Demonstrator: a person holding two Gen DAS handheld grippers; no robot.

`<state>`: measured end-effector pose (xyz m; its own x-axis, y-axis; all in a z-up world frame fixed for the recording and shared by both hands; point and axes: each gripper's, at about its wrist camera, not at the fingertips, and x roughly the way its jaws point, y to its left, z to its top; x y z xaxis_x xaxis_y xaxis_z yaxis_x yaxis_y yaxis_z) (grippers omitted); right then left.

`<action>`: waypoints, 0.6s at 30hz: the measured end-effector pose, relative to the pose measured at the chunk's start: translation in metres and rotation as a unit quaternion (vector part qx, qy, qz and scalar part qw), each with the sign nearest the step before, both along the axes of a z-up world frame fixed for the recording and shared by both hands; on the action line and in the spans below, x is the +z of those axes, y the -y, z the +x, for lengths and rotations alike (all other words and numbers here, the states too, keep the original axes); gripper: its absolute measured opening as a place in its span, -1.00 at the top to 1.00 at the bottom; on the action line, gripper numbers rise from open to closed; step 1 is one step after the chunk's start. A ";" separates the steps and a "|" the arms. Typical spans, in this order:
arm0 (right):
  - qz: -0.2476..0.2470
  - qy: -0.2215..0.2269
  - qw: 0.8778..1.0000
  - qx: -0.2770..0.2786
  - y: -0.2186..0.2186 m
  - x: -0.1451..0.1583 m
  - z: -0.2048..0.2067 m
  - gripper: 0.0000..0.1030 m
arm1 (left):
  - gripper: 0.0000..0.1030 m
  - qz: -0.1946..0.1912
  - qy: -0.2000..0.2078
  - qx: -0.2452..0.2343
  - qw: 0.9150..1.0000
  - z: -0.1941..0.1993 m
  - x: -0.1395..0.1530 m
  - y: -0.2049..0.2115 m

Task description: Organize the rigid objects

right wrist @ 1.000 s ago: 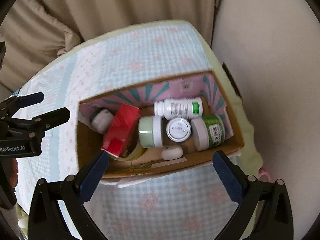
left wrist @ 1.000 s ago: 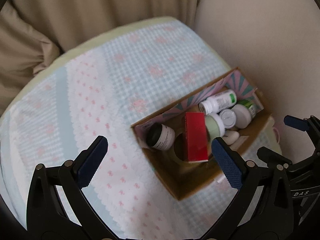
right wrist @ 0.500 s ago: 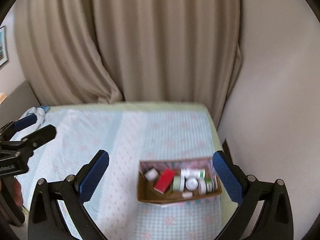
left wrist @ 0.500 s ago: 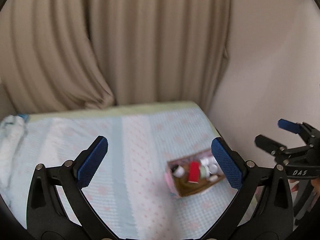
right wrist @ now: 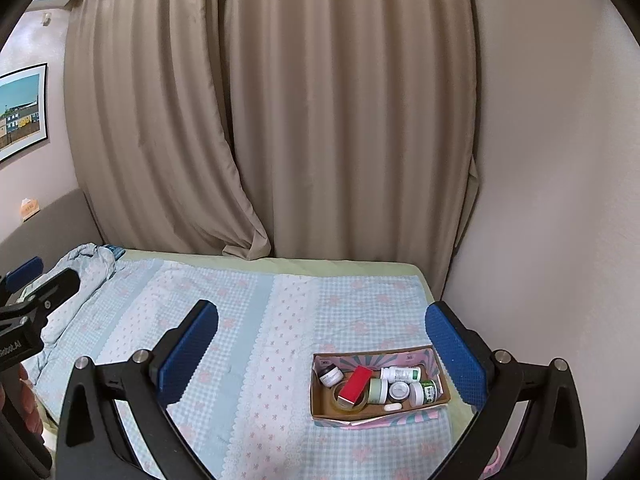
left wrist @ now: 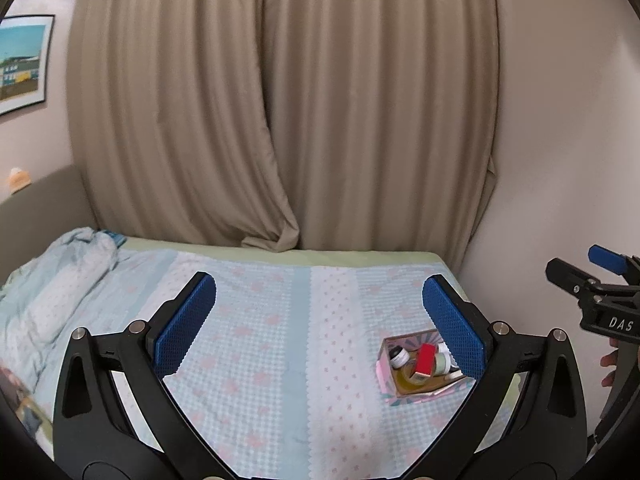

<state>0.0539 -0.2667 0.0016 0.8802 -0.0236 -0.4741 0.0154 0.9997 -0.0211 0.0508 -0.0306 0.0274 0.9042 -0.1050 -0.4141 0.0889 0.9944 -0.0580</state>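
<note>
Several light, stiff bottles (right wrist: pixel 401 373) crowd my box (right wrist: pixel 440 396) at four o'clock; both tools, left tool (left wrist: pixel 320 322) and right tool (right wrist: pixel 322 346), gape apart and empty, so I'd pinch the slick round sides squarely.

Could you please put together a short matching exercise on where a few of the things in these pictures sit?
Things:
1. red box
2. bottle with green label
3. framed picture
4. crumpled blanket

Places:
A. on the wall left of the curtain
B. far left end of the bed
C. right end of the cardboard box
D. leaning over the roll of tape

Pairs: 1-D, 2-C, 3-A, 4-B
</note>
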 end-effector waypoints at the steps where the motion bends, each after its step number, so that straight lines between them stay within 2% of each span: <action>1: 0.002 0.001 1.000 -0.001 -0.001 -0.001 -0.003 -1.00 | -1.00 0.002 0.001 0.001 1.000 -0.004 -0.001 -0.001; 8: 0.003 0.017 1.000 -0.009 0.000 0.003 -0.015 -1.00 | -1.00 0.027 0.017 0.001 1.000 -0.021 0.002 0.005; 18: -0.005 0.031 0.999 -0.019 0.003 0.006 -0.020 -1.00 | -1.00 0.033 0.024 -0.009 0.999 -0.025 0.005 0.016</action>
<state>0.0339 -0.2701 0.0078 0.9066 -0.0611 -0.4176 0.0542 0.9981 -0.0283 0.0256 -0.0462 0.0321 0.9216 -0.0961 -0.3760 0.1089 0.9940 0.0130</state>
